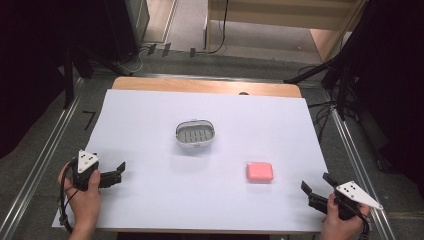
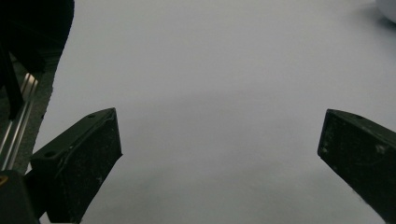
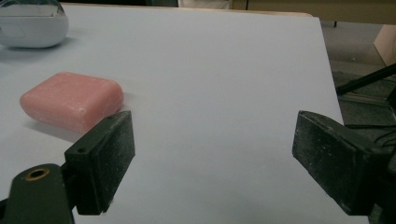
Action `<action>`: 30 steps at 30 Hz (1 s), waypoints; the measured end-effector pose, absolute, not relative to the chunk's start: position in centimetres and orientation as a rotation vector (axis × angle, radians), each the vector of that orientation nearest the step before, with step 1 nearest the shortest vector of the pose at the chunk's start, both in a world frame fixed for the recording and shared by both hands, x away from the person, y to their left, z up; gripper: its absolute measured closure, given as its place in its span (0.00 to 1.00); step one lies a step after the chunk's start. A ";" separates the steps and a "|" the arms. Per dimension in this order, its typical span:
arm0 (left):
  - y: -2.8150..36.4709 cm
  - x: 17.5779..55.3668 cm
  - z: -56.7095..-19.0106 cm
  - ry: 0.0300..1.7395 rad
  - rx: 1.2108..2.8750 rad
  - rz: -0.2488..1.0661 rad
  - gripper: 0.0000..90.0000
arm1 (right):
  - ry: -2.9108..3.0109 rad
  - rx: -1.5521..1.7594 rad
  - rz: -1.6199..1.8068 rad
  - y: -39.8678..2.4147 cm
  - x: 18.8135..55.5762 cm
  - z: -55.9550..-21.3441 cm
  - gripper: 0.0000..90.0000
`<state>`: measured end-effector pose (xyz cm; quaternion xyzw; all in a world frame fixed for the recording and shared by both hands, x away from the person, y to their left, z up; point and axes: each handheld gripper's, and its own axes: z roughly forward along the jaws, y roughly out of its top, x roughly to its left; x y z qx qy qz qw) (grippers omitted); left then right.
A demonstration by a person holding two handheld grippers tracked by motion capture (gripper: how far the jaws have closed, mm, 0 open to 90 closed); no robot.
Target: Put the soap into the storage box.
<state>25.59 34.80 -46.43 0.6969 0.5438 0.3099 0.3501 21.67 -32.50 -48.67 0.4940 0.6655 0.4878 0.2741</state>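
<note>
Pink soap bar (image 1: pixel 259 172) lies on white worktop (image 1: pixel 150 200), near right tool (image 1: pixel 314 189), apart from soap dish (image 1: pixel 195 133). Both tools gape wide, empty; left tool (image 1: pixel 119 171) at left edge.

High view: both forearms are cut off by the bottom edge, and the right hand (image 1: pixel 340 220) covers the body of the right claw (image 1: pixel 315 187). The inside of the soap dish (image 1: pixel 195 133) is too small to make out beyond dark slats. Right gripper view: the soap dish (image 3: pixel 32 29) is cropped by the top-left corner; the pink soap (image 3: pixel 70 103) has its near corner hidden behind one jaw. Left gripper view: a pale object (image 2: pixel 388 9) is clipped at the top-right corner, unidentifiable.
</note>
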 end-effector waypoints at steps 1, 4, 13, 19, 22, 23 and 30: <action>34.8 25.6 -46.4 1.409 1.804 0.803 0.00 | 1.789 1.331 1.316 -32.5 21.7 -48.7 0.16; 34.8 25.6 -46.4 1.407 1.803 0.805 0.00 | 1.792 1.332 1.332 -32.6 21.7 -48.6 0.19; 34.7 25.6 -46.4 1.405 1.805 0.810 0.00 | 1.913 1.315 1.307 -32.3 22.5 -48.5 0.24; 34.7 25.5 -46.5 1.400 1.807 0.812 0.00 | 2.018 1.232 1.277 -31.8 23.7 -47.9 0.31; 34.7 25.5 -46.4 1.401 1.809 0.813 0.00 | 2.026 1.210 1.265 -31.7 24.0 -47.8 0.31; 34.7 25.5 -46.5 1.401 1.809 0.814 0.00 | 2.025 1.183 1.274 -31.7 24.4 -47.8 0.31; 34.6 25.5 -46.5 1.399 1.808 0.817 0.00 | 2.034 1.177 1.251 -31.4 24.7 -47.3 0.31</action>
